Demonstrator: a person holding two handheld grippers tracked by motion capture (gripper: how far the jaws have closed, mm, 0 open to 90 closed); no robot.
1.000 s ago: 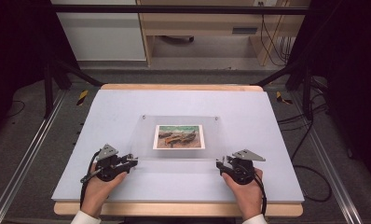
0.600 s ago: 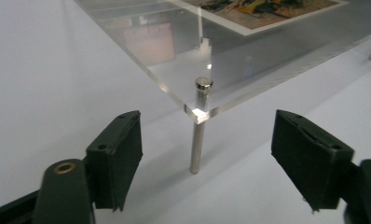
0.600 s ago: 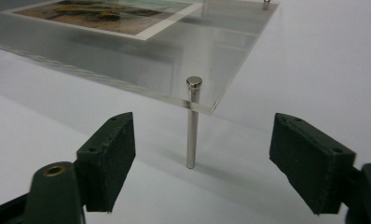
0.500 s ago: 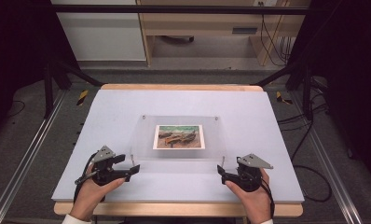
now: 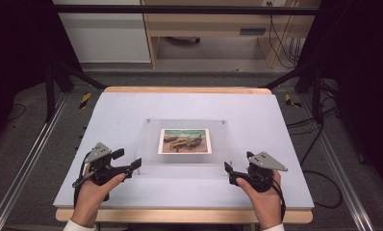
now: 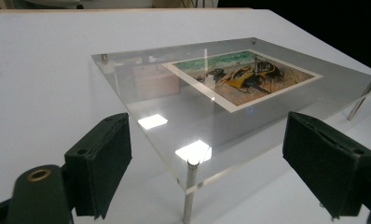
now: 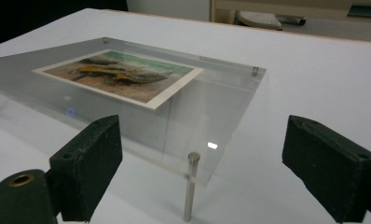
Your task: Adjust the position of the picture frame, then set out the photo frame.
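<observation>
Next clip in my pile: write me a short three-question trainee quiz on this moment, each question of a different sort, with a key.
1. True or false: the left hand-held gripper is clamped on the clear acrylic frame.
2. Multiple choice: what lifts the frame off the white table? A) metal corner posts B) a stack of books C) foam blocks
3. Short answer: what lies under the clear panel?

Key
1. False. Its jaws stand open at the near left corner; they have just been opening and nothing is between them. The right hand-held gripper is likewise open at the near right corner.
2. A. One post is seen in the left gripper view.
3. A white-bordered picture in brown, yellow and green.
</observation>
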